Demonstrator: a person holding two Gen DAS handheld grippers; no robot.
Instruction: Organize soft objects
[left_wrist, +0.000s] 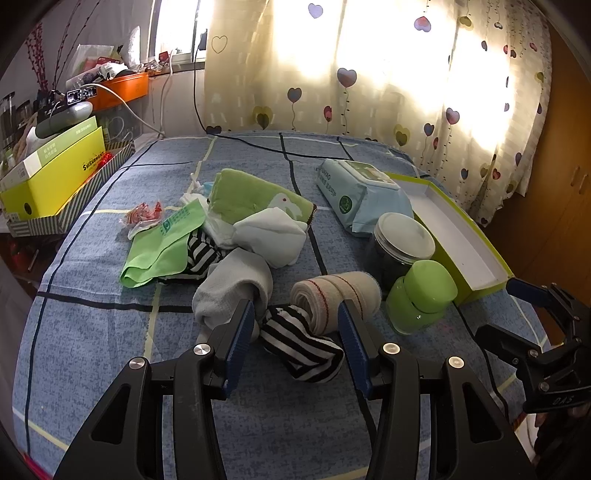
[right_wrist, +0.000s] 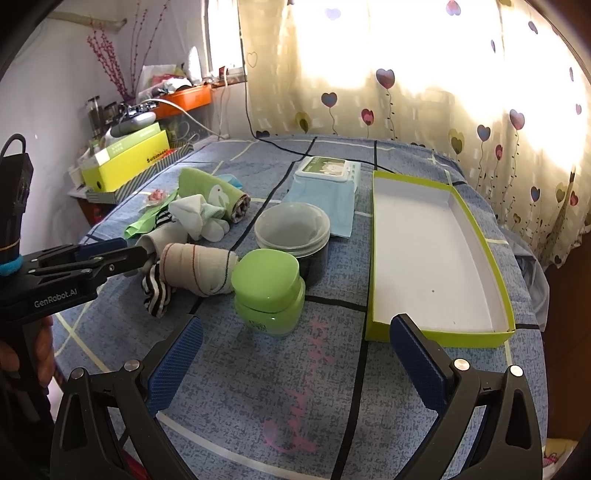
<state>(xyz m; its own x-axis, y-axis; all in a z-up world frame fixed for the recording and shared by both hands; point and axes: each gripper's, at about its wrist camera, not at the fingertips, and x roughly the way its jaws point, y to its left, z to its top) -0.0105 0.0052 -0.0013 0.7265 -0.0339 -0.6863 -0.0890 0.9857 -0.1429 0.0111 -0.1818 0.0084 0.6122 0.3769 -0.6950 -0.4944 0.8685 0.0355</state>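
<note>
A pile of soft things lies on the blue bedcover: a black-and-white striped sock (left_wrist: 301, 347) (right_wrist: 157, 291), a beige rolled bandage (left_wrist: 336, 299) (right_wrist: 199, 267), a grey sock (left_wrist: 236, 286), a white sock (left_wrist: 273, 236) (right_wrist: 195, 216), a green towel (left_wrist: 255, 195) (right_wrist: 210, 192) and a green cloth (left_wrist: 162, 247). My left gripper (left_wrist: 295, 314) (right_wrist: 138, 254) is open, its jaws on either side of the striped sock. My right gripper (right_wrist: 295, 332) (left_wrist: 532, 291) is open and empty, in front of a green jar (right_wrist: 269, 295) (left_wrist: 421, 295).
An empty green-edged box lid (right_wrist: 439, 332) (left_wrist: 480, 258) lies at the right. A dark jar with a clear lid (right_wrist: 291, 236) (left_wrist: 402, 243) and a wipes pack (right_wrist: 325, 184) (left_wrist: 358, 188) stand behind the green jar. Boxes crowd a side table (left_wrist: 55, 177) at the left.
</note>
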